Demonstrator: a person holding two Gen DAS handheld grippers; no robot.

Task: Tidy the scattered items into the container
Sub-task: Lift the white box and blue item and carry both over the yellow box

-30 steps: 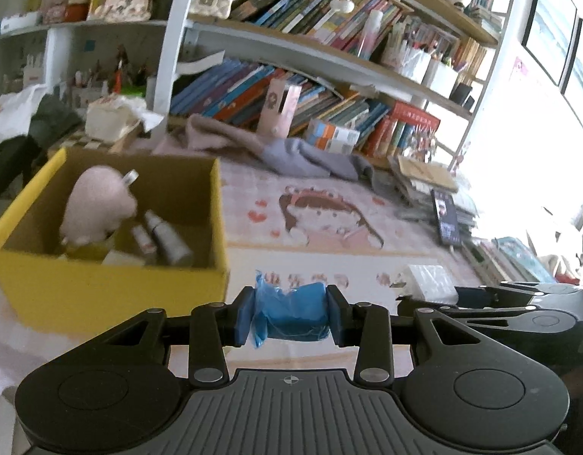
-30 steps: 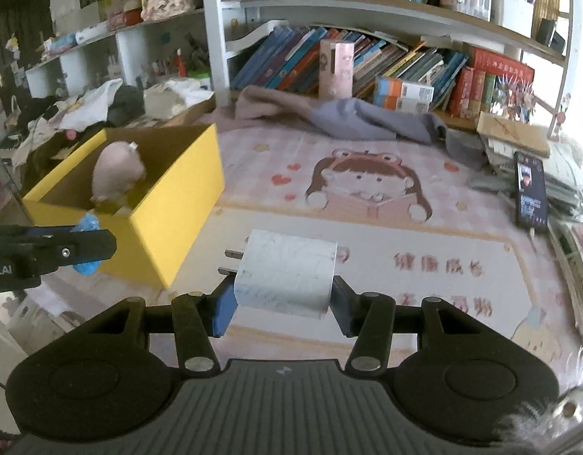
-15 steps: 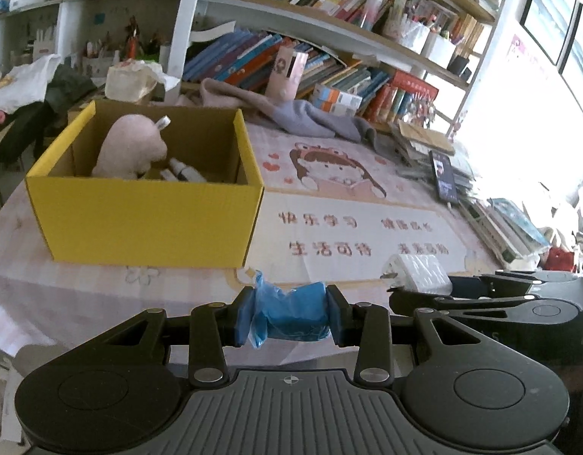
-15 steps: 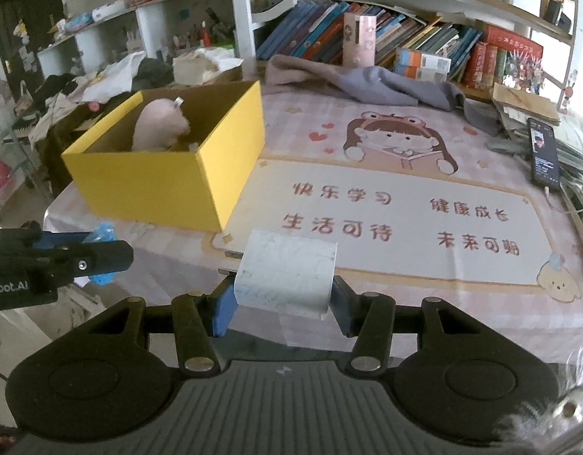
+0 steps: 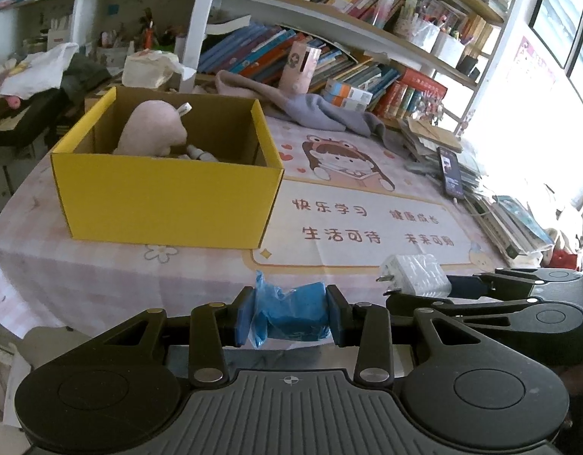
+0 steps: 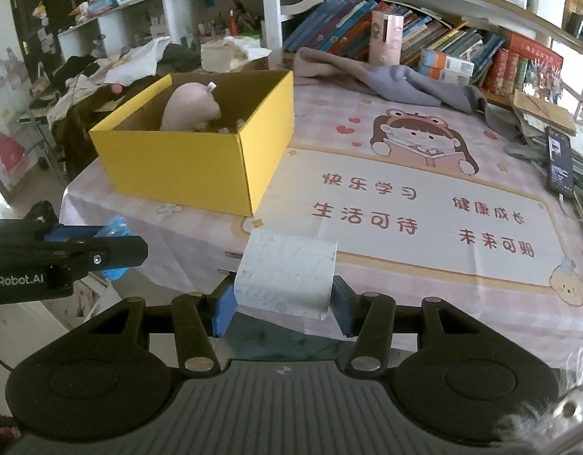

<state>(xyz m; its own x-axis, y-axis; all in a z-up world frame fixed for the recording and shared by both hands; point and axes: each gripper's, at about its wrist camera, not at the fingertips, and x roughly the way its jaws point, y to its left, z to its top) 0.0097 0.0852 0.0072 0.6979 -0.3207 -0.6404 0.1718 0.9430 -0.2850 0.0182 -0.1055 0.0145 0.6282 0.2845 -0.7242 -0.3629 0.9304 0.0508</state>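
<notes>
Yellow box (image 5: 170, 197) sits ahead on the table; both items are held short of it.
Blue packet (image 5: 295, 313) is clamped by left gripper (image 5: 289, 313), white charger (image 6: 287, 273) by right gripper (image 6: 284, 303); released early, both would be dropped outside.

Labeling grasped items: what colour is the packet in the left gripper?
Blue packet, clamped in the left gripper; clearest in the left wrist view.

Grey cloth (image 5: 325, 113) lies before bookshelves (image 5: 329, 57) (phone (image 6: 560, 159) rests on stacked books).
</notes>
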